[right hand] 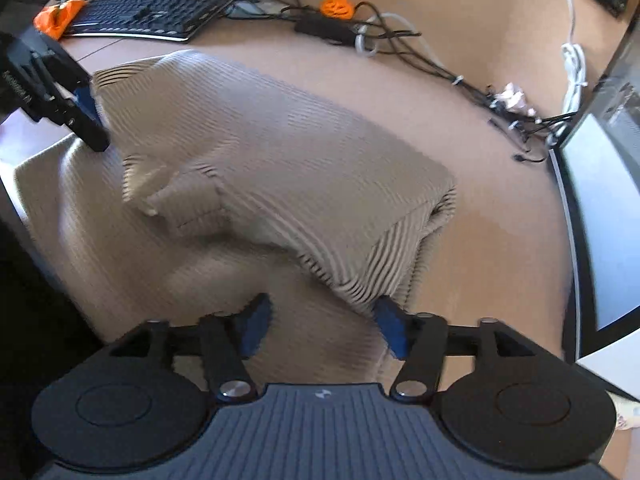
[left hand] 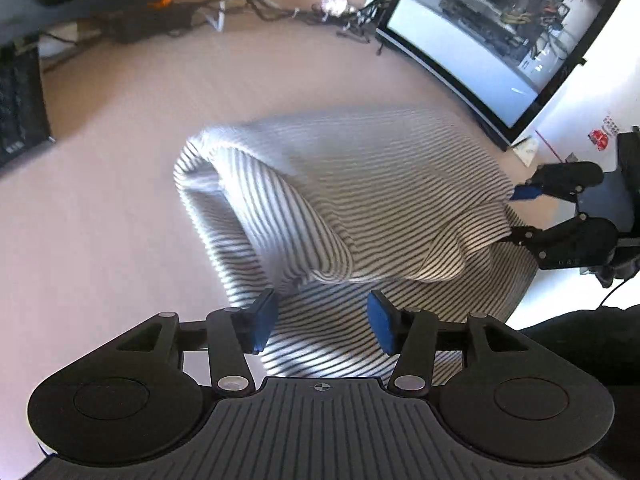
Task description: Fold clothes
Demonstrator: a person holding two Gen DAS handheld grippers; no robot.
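A striped black-and-white garment (left hand: 352, 200) lies on the tan desk, its far part folded back over the near part in a loose hump; it looks beige in the right wrist view (right hand: 260, 168). My left gripper (left hand: 322, 322) is open, its blue pads just above the garment's near layer, holding nothing. My right gripper (right hand: 320, 328) is open too, its jaws at the folded corner of the cloth. The right gripper shows in the left wrist view (left hand: 516, 216) at the garment's right edge. The left gripper shows in the right wrist view (right hand: 86, 114) at the garment's left edge.
A curved monitor (left hand: 492, 40) stands at the back right. A tangle of cables (right hand: 400, 44) and an orange pumpkin figure (right hand: 338, 6) lie behind the garment. A black keyboard (right hand: 140, 14) lies at the far left. The desk edge (right hand: 24, 176) runs close on the left.
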